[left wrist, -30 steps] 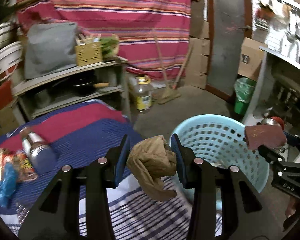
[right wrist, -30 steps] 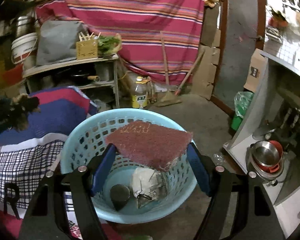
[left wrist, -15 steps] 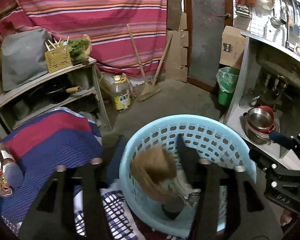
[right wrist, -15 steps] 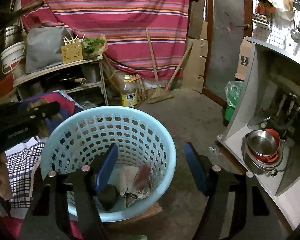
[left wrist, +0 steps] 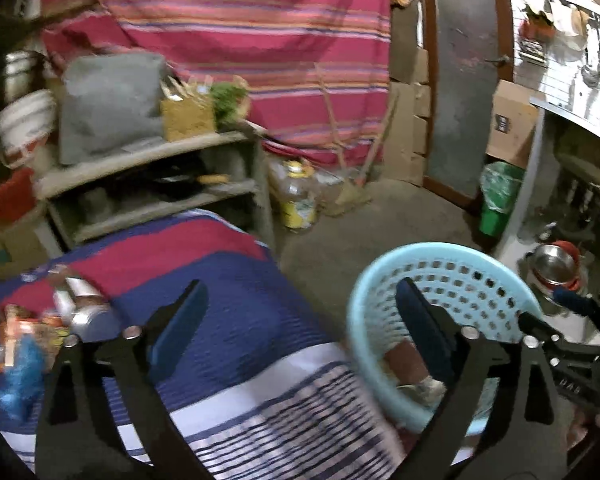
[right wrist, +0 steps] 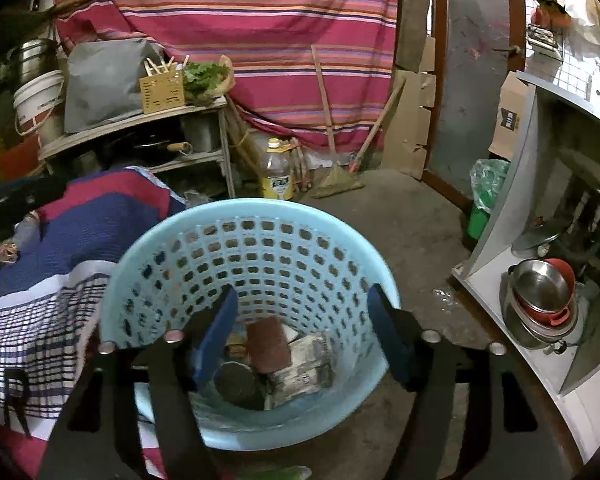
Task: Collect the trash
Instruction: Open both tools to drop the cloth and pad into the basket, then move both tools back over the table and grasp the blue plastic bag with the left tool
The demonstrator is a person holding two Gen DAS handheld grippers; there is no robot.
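A red, blue and white striped blanket (left wrist: 240,320) covers the bed, its edge lying against the light blue plastic laundry basket (right wrist: 260,248) that stands on the concrete floor (right wrist: 412,224) just beside it. The basket holds the collected trash at its bottom: a dark red scouring pad (right wrist: 269,345) leaning upright in the middle, a crumpled whitish wrapper (right wrist: 306,368) touching its right side, and a dark round lid-like piece (right wrist: 236,380) to its left. The right tongs (right wrist: 302,334) hang over the basket's opening with their blue-padded jaws spread wide and nothing between them. The left tongs (left wrist: 300,322) are also spread wide and empty, one finger over the blanket and the other over the basket's near rim; the left view is blurred. More trash lies on the blanket at far left: a metal flask (left wrist: 80,312), an orange snack packet (left wrist: 18,330) and a blue plastic wrapper (left wrist: 22,376), close together. A yellow-labelled oil bottle (right wrist: 277,172) stands on the floor beyond the basket.
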